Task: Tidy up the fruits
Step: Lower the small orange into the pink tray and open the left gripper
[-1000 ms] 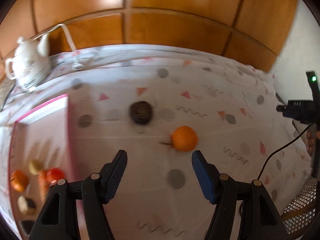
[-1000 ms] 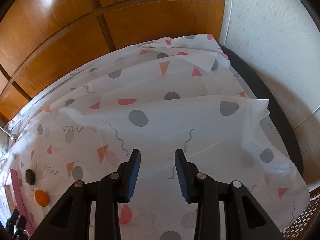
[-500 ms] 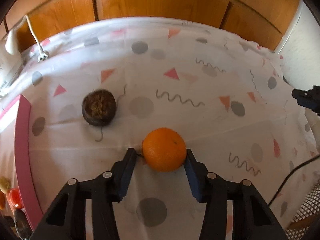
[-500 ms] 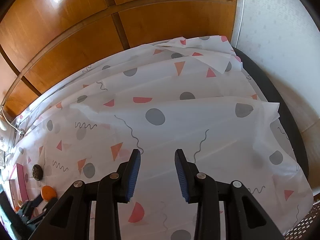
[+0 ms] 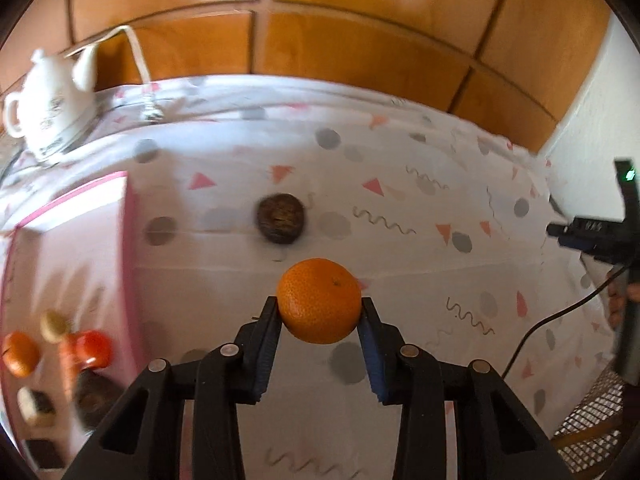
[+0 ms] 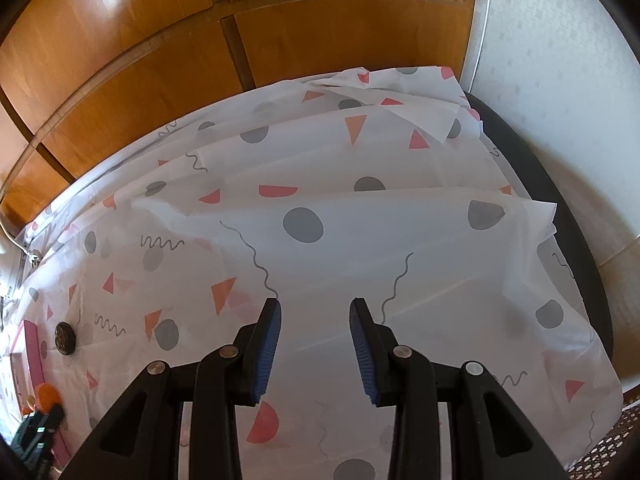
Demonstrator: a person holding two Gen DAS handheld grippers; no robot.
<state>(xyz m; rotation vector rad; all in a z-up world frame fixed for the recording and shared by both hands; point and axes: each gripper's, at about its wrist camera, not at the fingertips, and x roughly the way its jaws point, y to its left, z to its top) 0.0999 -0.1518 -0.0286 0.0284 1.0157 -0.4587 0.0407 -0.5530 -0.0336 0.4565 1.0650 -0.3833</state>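
Note:
My left gripper (image 5: 319,309) is shut on an orange mandarin (image 5: 319,300), with a blue pad pressed on each side of it. A dark brown round fruit (image 5: 282,219) lies on the patterned cloth just beyond it. To the left is a pink-rimmed tray (image 5: 60,272) holding several small fruits, among them an orange one (image 5: 18,354) and a red one (image 5: 94,350). My right gripper (image 6: 315,312) hangs open over bare cloth with nothing between its fingers. In the right wrist view, the mandarin (image 6: 48,396) and the dark fruit (image 6: 65,338) sit far to the lower left by the tray's edge (image 6: 32,356).
A white teapot (image 5: 48,108) with a cord stands at the back left. Wooden panels (image 5: 360,52) run behind the table. The cloth (image 6: 400,240) is folded and wrinkled on the right side, by a white wall (image 6: 560,60). A black cable (image 5: 560,316) trails at the right.
The left gripper reached the mandarin, closed on it, then drew back and left toward the tray with it. The right gripper has stayed put.

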